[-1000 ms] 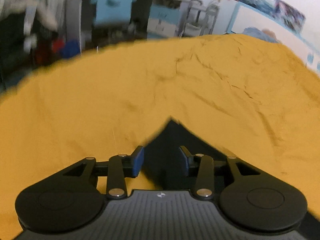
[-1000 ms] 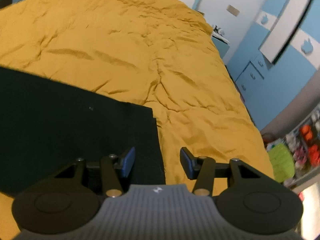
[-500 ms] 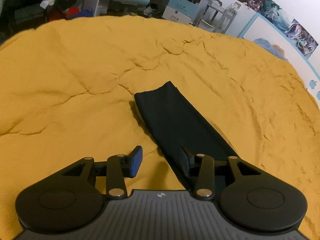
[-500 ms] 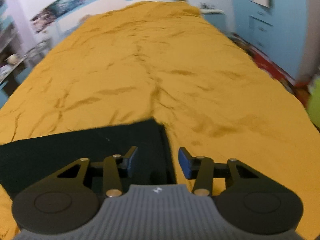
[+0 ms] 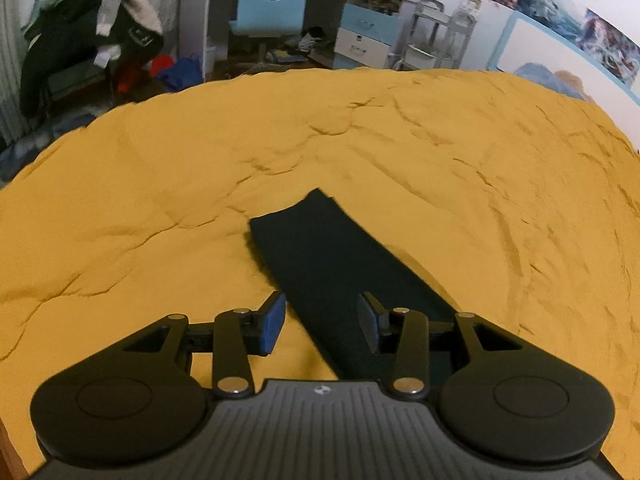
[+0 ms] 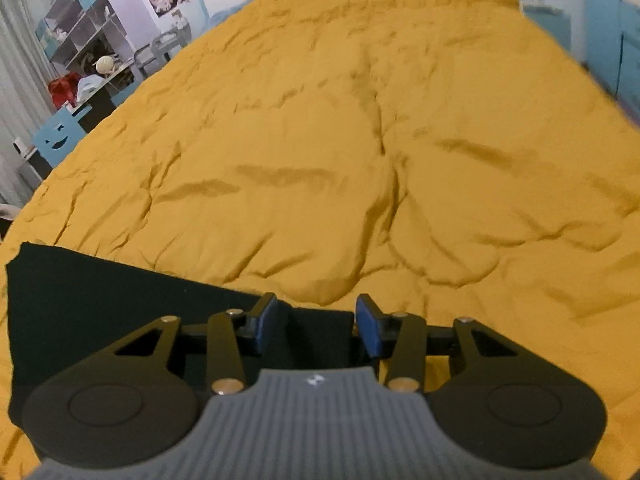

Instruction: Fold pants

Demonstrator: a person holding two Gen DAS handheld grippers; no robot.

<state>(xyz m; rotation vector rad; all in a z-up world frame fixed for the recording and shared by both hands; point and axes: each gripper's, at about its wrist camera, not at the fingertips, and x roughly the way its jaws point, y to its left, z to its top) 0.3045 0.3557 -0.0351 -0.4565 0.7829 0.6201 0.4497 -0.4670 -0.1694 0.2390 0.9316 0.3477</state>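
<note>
Black pants [image 5: 336, 264] lie flat on a mustard-yellow bedspread [image 5: 160, 184]. In the left wrist view a long black strip runs away from me, its far end squared off. My left gripper [image 5: 322, 322] is open and empty, held above that strip. In the right wrist view the pants [image 6: 100, 300] spread as a wide black panel to the left on the bedspread [image 6: 360, 160]. My right gripper [image 6: 316, 322] is open and empty, over the panel's right-hand corner.
Beyond the bed's far edge in the left wrist view stand a blue chair [image 5: 272, 4], a desk with drawers [image 5: 368, 36] and a heap of dark clothes [image 5: 88, 36]. In the right wrist view, shelves [image 6: 80, 36] stand at the left and blue cabinets [image 6: 624, 40] at the right.
Both grippers have pulled back and up from the pants. The left view now takes in more of the black strip. The right view swung left towards the head of the bed. Both stayed open.
</note>
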